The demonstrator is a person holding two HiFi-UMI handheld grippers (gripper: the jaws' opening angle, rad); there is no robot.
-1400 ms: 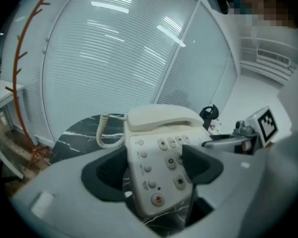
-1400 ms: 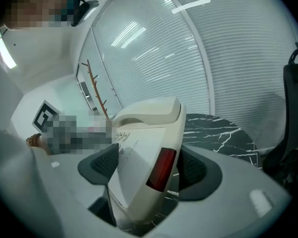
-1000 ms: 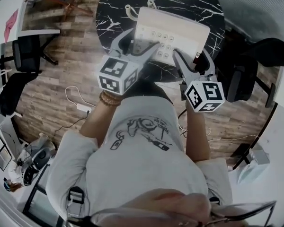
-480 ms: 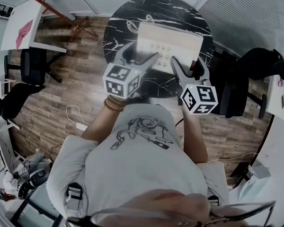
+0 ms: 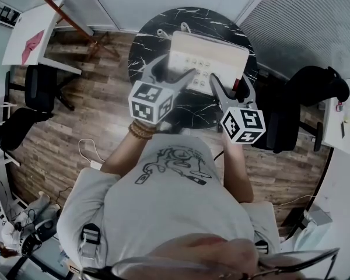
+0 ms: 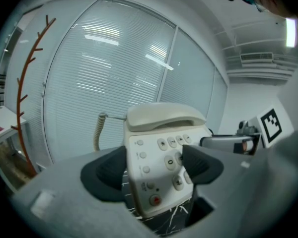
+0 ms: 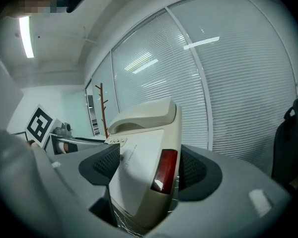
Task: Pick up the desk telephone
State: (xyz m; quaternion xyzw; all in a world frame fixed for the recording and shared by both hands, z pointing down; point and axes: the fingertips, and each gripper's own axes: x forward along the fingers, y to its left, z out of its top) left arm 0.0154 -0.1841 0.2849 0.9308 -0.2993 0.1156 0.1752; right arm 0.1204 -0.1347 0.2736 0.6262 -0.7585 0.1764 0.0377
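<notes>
I have the desk telephone straight ahead at 12 o'clock, over the round black marble desk. Its long axis runs roughly from 9 to 3 o'clock, the 3 o'clock end sitting a little nearer me. The handset lies along the far, 12 o'clock edge, parallel to that axis, and the keypad slopes down towards me at 6 o'clock. A coiled cord trails off the 9 o'clock end. The left hand-held gripper pinches the telephone's 9 o'clock end, one pad against the side wall and the other lying over the keys. The right hand-held gripper clamps the 3 o'clock end, its pads either side of the casing by the dark red panel. In both gripper views marble shows beneath the near lower edge of the telephone, which tilts back with its face up.
</notes>
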